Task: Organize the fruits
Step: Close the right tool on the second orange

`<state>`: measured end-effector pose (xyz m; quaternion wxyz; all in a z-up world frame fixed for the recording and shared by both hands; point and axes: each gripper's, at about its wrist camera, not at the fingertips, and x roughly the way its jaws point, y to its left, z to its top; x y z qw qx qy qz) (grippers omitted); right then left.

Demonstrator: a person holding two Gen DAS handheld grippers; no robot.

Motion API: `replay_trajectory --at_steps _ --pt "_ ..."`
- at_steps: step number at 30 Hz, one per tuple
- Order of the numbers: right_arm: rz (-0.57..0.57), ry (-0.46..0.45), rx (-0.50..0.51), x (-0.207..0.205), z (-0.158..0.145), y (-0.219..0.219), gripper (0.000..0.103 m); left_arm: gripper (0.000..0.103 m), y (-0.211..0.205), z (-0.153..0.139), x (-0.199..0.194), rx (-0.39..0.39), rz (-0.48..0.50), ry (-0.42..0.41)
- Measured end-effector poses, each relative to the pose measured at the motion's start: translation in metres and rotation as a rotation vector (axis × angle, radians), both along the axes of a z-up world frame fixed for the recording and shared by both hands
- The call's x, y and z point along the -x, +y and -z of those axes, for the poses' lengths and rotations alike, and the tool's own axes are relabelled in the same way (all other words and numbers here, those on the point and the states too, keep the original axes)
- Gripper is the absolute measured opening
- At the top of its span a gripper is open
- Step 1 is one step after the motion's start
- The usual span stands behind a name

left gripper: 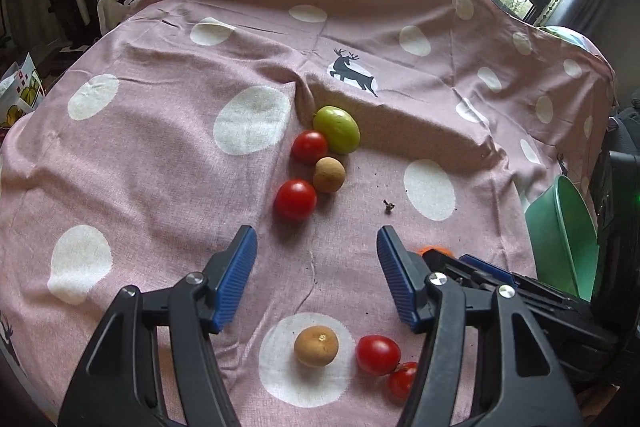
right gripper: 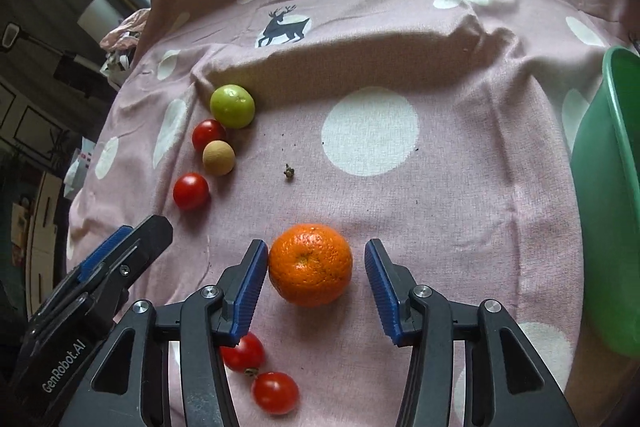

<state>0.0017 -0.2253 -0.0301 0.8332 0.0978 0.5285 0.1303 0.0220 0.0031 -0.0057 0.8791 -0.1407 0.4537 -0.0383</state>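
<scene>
An orange (right gripper: 310,264) lies on the pink dotted cloth between the open fingers of my right gripper (right gripper: 316,267); the left pad touches or nearly touches it, the right pad stands apart. My left gripper (left gripper: 317,259) is open and empty above the cloth. Ahead lie a green fruit (left gripper: 336,129) (right gripper: 232,105), two red tomatoes (left gripper: 309,146) (left gripper: 295,199) and a brown longan (left gripper: 329,174) (right gripper: 218,157). Near the left gripper's base lie another brown fruit (left gripper: 316,346) and two tomatoes (left gripper: 378,354) (right gripper: 275,392).
A green plastic basin (right gripper: 608,195) (left gripper: 560,235) stands at the right edge of the cloth. A small dark stem scrap (right gripper: 289,172) lies mid-cloth. A raised fold (right gripper: 360,59) crosses the cloth behind the fruits. Clutter and a window sit beyond.
</scene>
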Motion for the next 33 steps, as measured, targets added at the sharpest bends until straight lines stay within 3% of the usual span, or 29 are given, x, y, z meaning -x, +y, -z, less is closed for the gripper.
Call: replay_trajectory --at_steps 8,14,19,33 --pt "0.093 -0.009 -0.125 0.000 -0.007 -0.034 0.051 0.060 -0.022 0.000 0.002 0.025 0.086 0.005" --pt "0.073 0.010 -0.214 -0.003 -0.003 -0.033 0.051 0.054 -0.040 0.008 0.001 0.041 0.149 0.045" --pt "0.045 0.033 -0.251 -0.005 0.002 -0.025 0.046 0.052 -0.050 0.013 0.001 0.100 0.197 0.072" --pt "0.029 0.093 -0.262 -0.009 0.017 -0.019 0.043 0.046 -0.070 0.031 -0.006 0.127 0.243 0.137"
